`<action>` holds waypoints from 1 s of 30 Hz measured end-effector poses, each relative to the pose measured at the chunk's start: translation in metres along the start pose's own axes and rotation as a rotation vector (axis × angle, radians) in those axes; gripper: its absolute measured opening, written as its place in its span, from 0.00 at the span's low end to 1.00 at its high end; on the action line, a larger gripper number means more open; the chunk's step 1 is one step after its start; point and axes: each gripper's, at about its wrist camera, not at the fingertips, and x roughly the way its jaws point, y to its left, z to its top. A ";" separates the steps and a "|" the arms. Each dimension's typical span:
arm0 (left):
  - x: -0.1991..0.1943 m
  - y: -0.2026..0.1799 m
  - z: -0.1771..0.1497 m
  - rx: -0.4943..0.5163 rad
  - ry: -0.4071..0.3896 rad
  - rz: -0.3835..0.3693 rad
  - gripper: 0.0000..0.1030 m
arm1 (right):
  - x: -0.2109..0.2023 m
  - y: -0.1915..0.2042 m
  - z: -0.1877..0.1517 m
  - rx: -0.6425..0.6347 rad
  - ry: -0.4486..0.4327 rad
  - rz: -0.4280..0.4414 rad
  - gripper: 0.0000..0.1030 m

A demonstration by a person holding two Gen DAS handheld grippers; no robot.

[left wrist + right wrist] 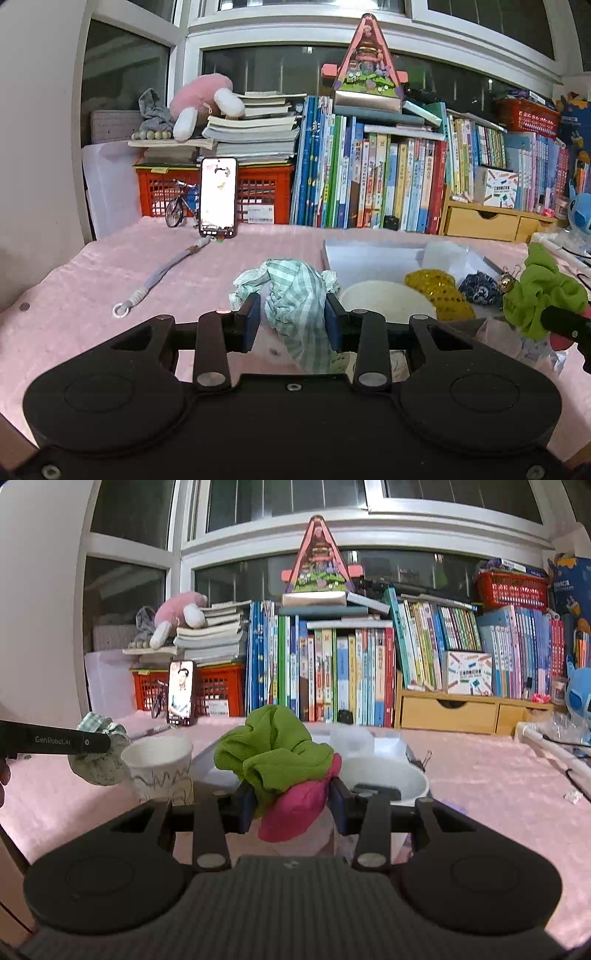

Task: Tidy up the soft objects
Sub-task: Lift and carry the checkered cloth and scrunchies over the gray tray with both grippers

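Note:
My left gripper (291, 325) is shut on a green-and-white checked scrunchie (295, 295) and holds it above the pink tablecloth, just left of a white paper cup (384, 299). My right gripper (291, 805) is shut on a lime-green and pink scrunchie (277, 760), held near a white bowl (388, 775). In the right wrist view the left gripper's finger (55, 742) and the checked scrunchie (99, 760) sit beside the paper cup (159, 764). A yellow sequined scrunchie (439, 291) and a dark blue patterned one (480, 288) lie by a white box (373, 258).
A phone (218, 195) stands at the back by a red crate (258, 192) and a small bicycle model (177, 206). A lanyard (159, 277) lies on the cloth at left. A row of books (388, 177) and wooden drawers (484, 221) line the back.

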 end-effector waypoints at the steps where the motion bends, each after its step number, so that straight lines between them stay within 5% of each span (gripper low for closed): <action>1: 0.000 0.000 0.002 0.002 -0.004 -0.002 0.33 | 0.000 -0.001 0.002 0.000 -0.006 0.001 0.44; 30: 0.047 -0.026 0.081 0.026 0.019 -0.182 0.33 | 0.051 -0.036 0.066 0.089 0.030 0.048 0.44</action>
